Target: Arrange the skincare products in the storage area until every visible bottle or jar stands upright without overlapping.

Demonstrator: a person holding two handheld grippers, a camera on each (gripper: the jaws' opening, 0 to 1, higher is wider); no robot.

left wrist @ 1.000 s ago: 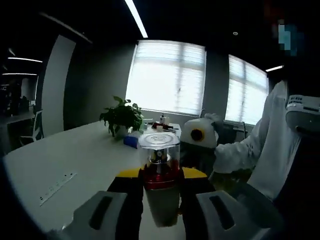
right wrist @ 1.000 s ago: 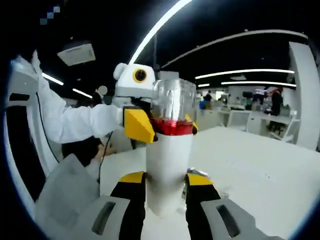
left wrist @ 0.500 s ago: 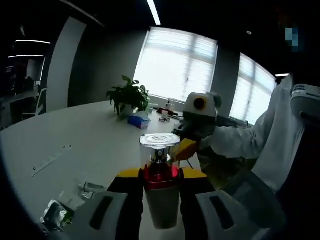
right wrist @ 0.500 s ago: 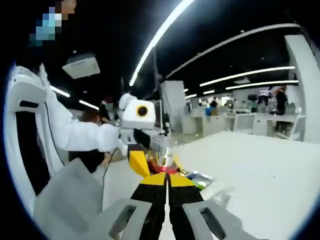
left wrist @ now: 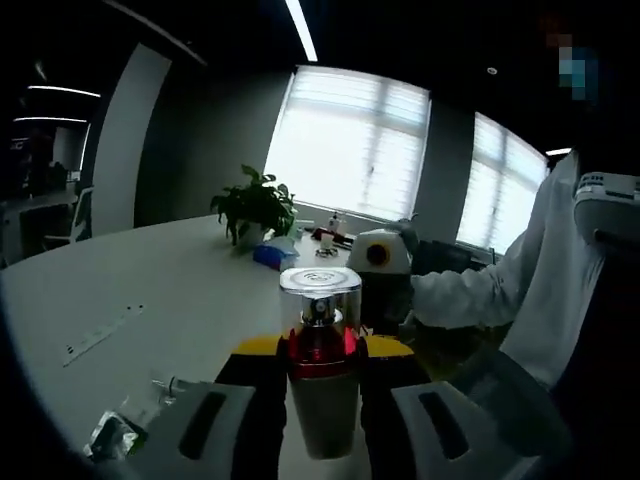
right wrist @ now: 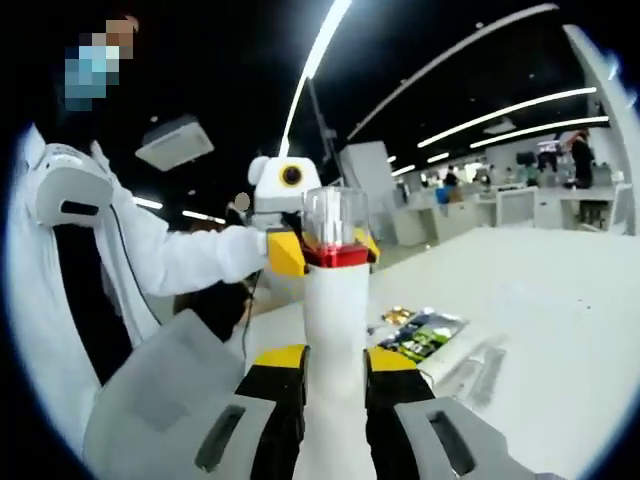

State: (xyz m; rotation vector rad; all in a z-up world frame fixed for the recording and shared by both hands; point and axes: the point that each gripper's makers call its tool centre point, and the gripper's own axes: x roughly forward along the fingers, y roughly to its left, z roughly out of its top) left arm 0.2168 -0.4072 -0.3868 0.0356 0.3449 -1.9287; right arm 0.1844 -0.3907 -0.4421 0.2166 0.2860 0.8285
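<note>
bottle [right wrist: 335, 290] centre frame, upright, off table [left wrist: 150, 290] | left gripper [left wrist: 322, 365] clamps neck | right gripper [right wrist: 335, 375] clamps base | placement pending

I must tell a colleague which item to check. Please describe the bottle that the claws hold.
Above the big white table, the left claw grips a tall white bottle near its top; the right claw grips lower down. It stands upright, and its red collar under a clear cap distinguishes it from the flat packets on the table.
</note>
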